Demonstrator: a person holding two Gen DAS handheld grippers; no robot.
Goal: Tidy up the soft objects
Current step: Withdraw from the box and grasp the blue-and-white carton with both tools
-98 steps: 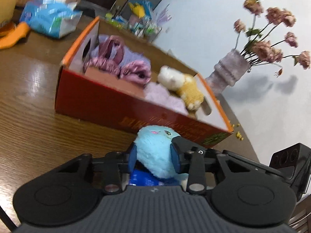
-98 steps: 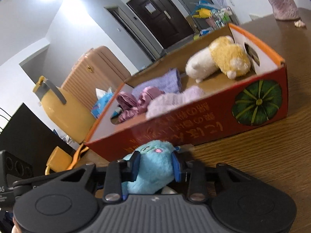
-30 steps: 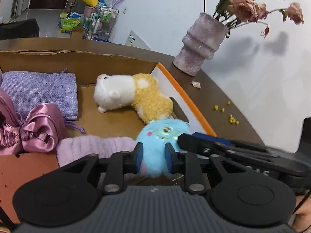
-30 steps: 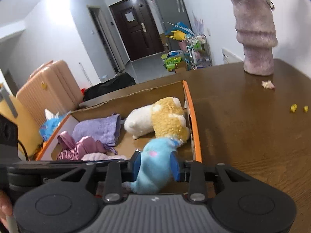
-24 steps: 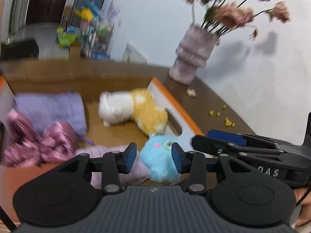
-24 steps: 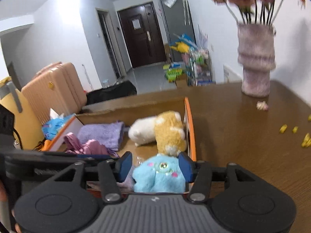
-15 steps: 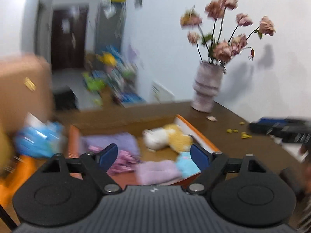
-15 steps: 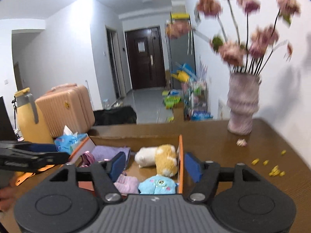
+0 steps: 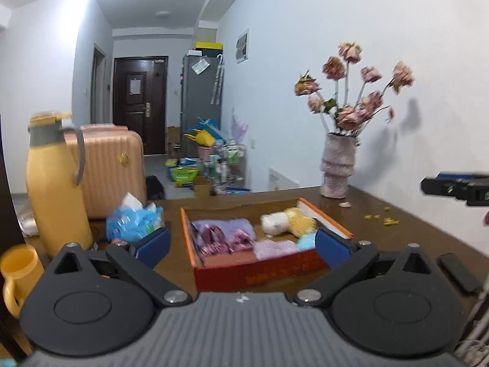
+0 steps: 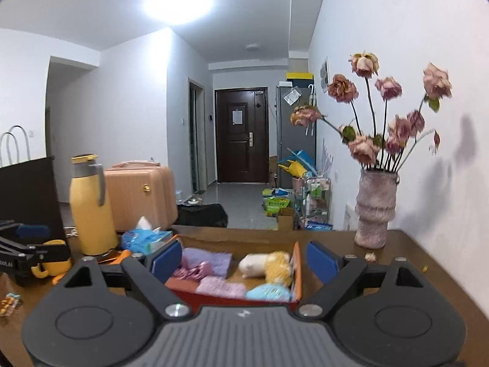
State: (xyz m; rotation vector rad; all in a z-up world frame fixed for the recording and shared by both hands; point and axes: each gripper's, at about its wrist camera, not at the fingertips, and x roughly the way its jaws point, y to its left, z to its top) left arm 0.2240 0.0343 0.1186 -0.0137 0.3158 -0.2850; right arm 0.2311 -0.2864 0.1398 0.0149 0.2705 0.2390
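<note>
**Both grippers empty above a filled box**

On the left of the wooden table (image 9: 397,229) stand a yellow flask (image 9: 55,183) and a yellow mug (image 9: 16,272), with a blue tissue pack (image 9: 134,221) just beside the box. Neither belongs to the sorting, as far as the task sentence tells.

The left gripper (image 9: 241,246) has its blue pads spread wide with nothing between them. The orange cardboard box (image 9: 256,270) lies ahead of it and below, framed in the gap between the fingers, its long axis running left to right across the view. Inside, from left to right: a purple cloth pouch (image 9: 223,224), pink satin bags (image 9: 226,240), a lilac fluffy piece (image 9: 273,249) at the near wall, the blue plush toy (image 9: 307,240) in the near right corner, and a white-and-yellow plush (image 9: 287,221) behind it.

The right gripper (image 10: 244,258) is likewise spread and empty, looking down on the same box from slightly further right. The blue plush lies touching the near wall, just inside the right-hand rim, closer to the right pad than to the left.

No soft thing shows loose on the table in either view, so I judge the sorting nearly or wholly done. Should the blue plush need resettling, the right gripper seems the better placed, approaching downward.

Further right stand a vase of dried roses (image 10: 376,208) and scattered petals (image 9: 379,217).
</note>
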